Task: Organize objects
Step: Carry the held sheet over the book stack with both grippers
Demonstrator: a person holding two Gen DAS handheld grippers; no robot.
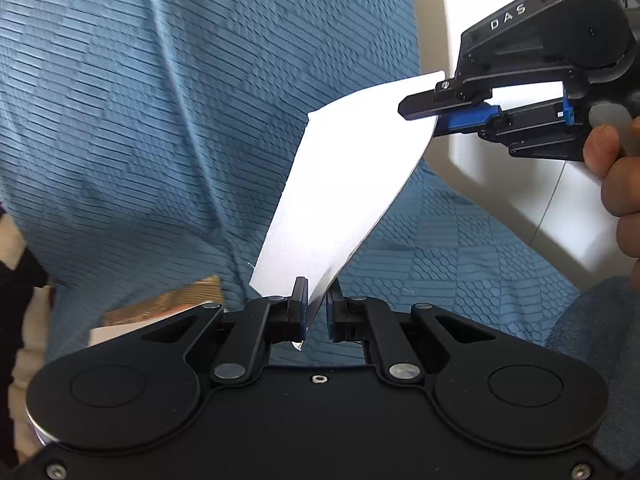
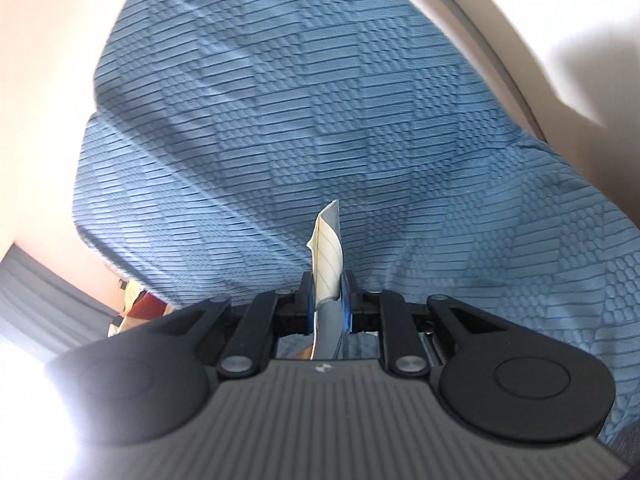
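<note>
A white sheet of paper [image 1: 344,184] hangs stretched and curved between my two grippers above a blue textured cover [image 1: 160,120]. My left gripper [image 1: 317,292] is at the bottom of the left wrist view, shut on the sheet's lower corner. My right gripper [image 1: 424,118] comes in from the upper right, held by a hand [image 1: 616,168], and pinches the sheet's far corner. In the right wrist view the same paper [image 2: 330,240] shows ruled lines and stands on edge between the blue pads of my right gripper [image 2: 326,280].
The blue cover [image 2: 280,120] fills most of both views, draped with folds over a seat and backrest. A brown-and-white book or box [image 1: 172,300] lies on it at the lower left. A pale surface [image 1: 500,184] is at the right. Red and yellow items [image 2: 136,300] show at the cover's left edge.
</note>
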